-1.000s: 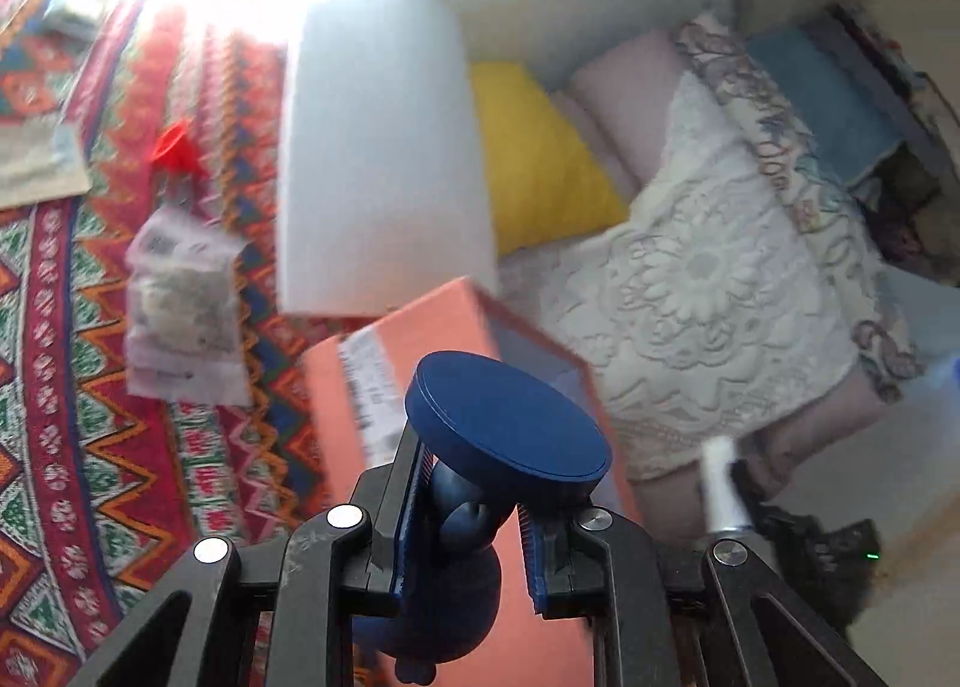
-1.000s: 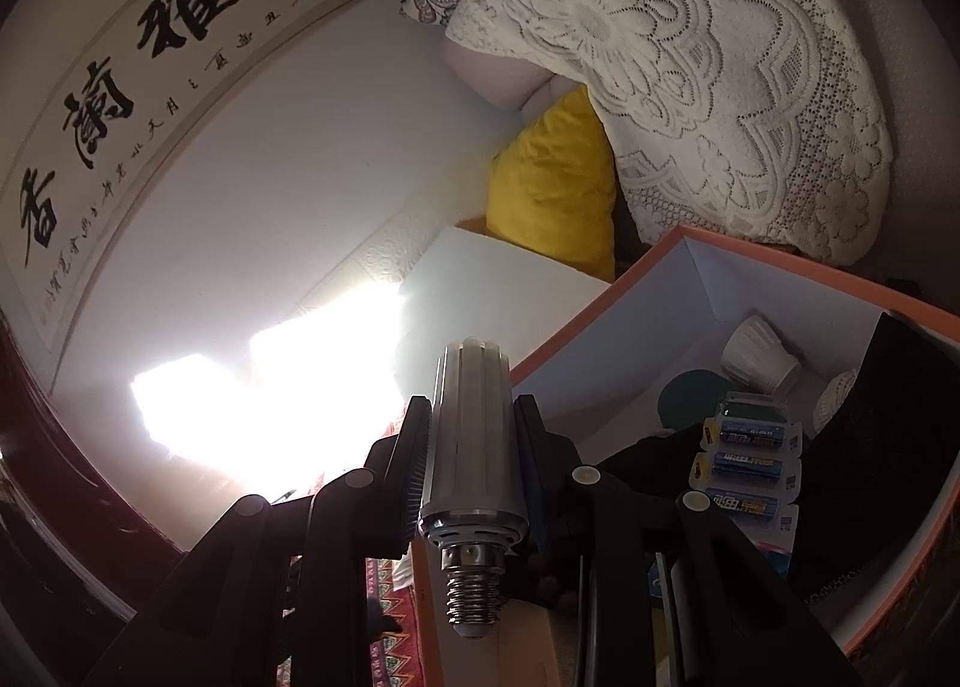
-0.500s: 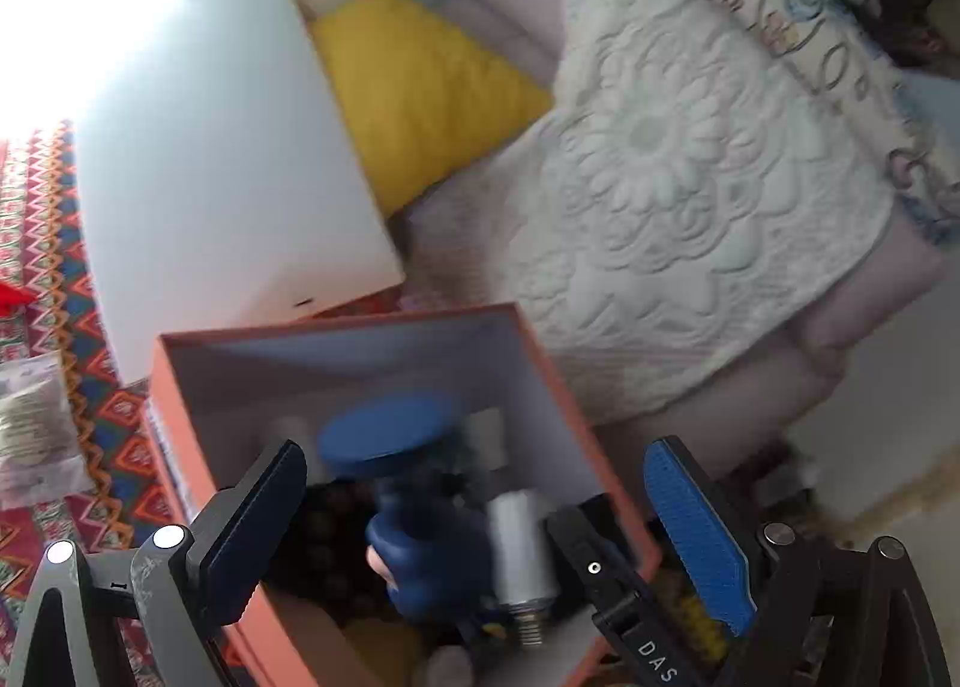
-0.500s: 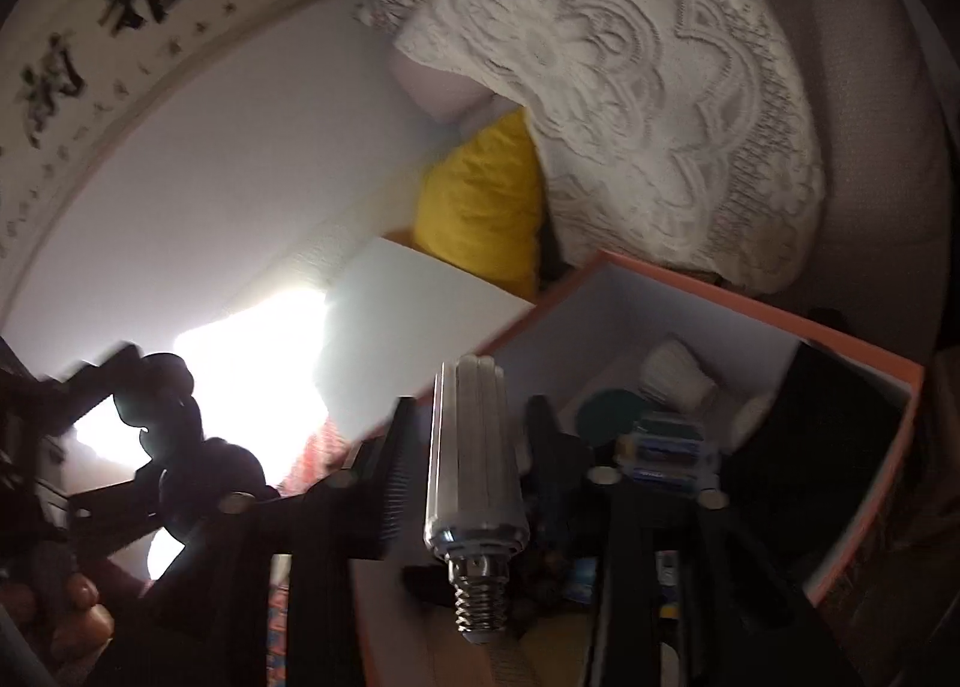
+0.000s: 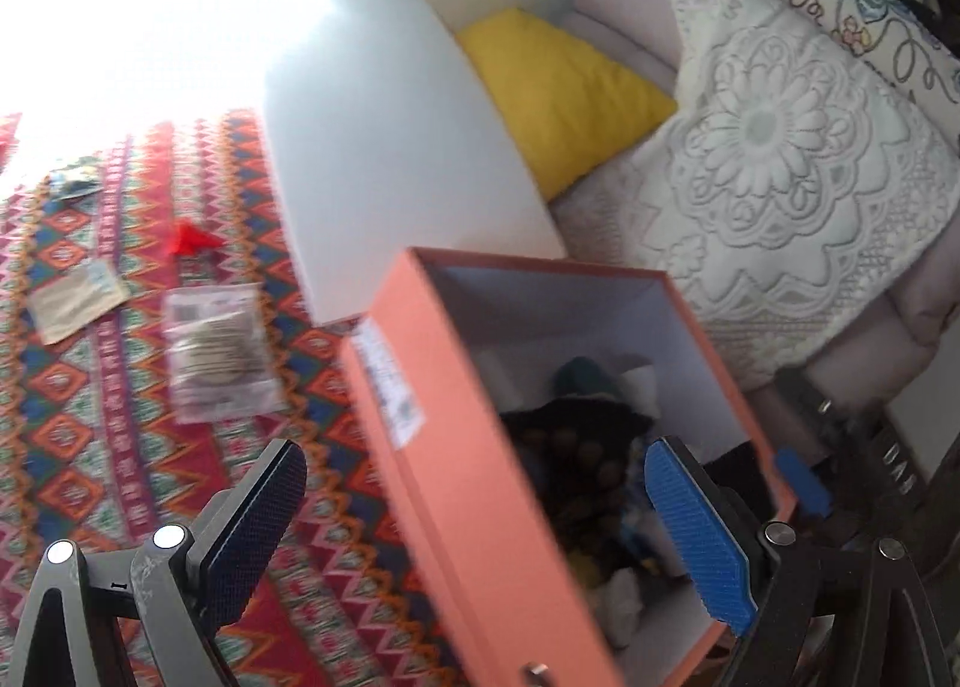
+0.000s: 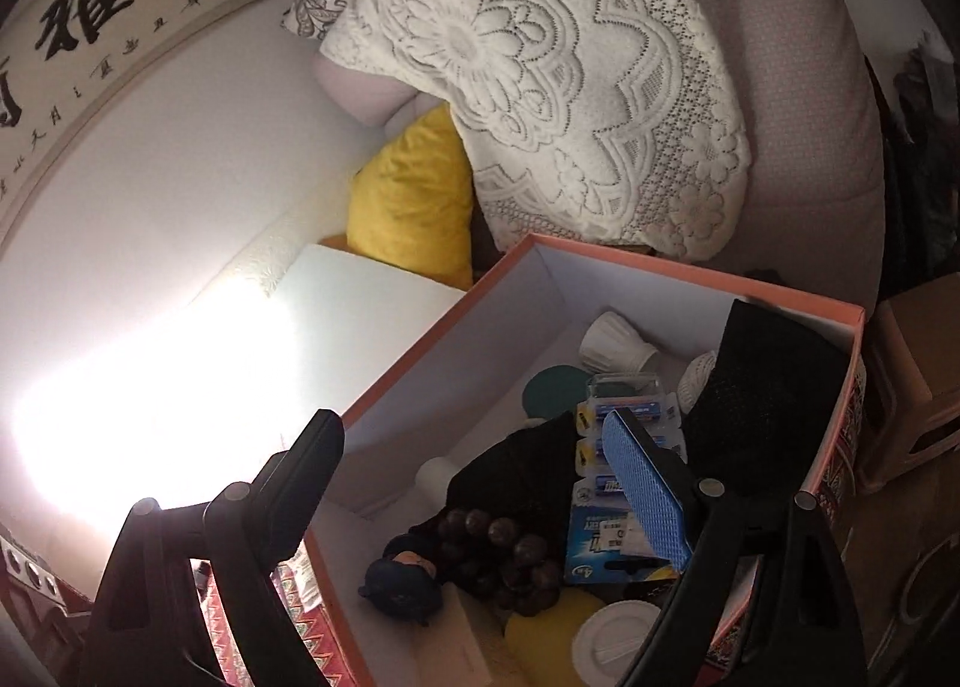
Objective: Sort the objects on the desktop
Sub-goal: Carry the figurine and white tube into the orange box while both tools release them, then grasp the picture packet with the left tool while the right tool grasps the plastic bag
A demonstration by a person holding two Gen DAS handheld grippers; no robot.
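Observation:
An orange box (image 5: 456, 477) with a white inside stands on the patterned cloth; it also shows in the right wrist view (image 6: 690, 273). It holds battery packs (image 6: 606, 483), dark beads (image 6: 510, 555), a black cloth (image 6: 768, 387), a white bulb base (image 6: 618, 342) and a small dark blue figure (image 6: 402, 579). My left gripper (image 5: 480, 531) is open and empty above the box's near wall. My right gripper (image 6: 480, 489) is open and empty over the box.
On the patterned cloth (image 5: 90, 417) lie a clear packet (image 5: 216, 351), a paper sachet (image 5: 75, 300) and a small red piece (image 5: 189, 237). A white box lid (image 5: 396, 159) leans behind the orange box. A yellow cushion (image 5: 558, 93) and lace-covered sofa (image 5: 780, 159) are beyond.
Both grippers opened. The left let go of the blue round-topped object and the right let go of the silver LED bulb. The left view swung back toward the cloth.

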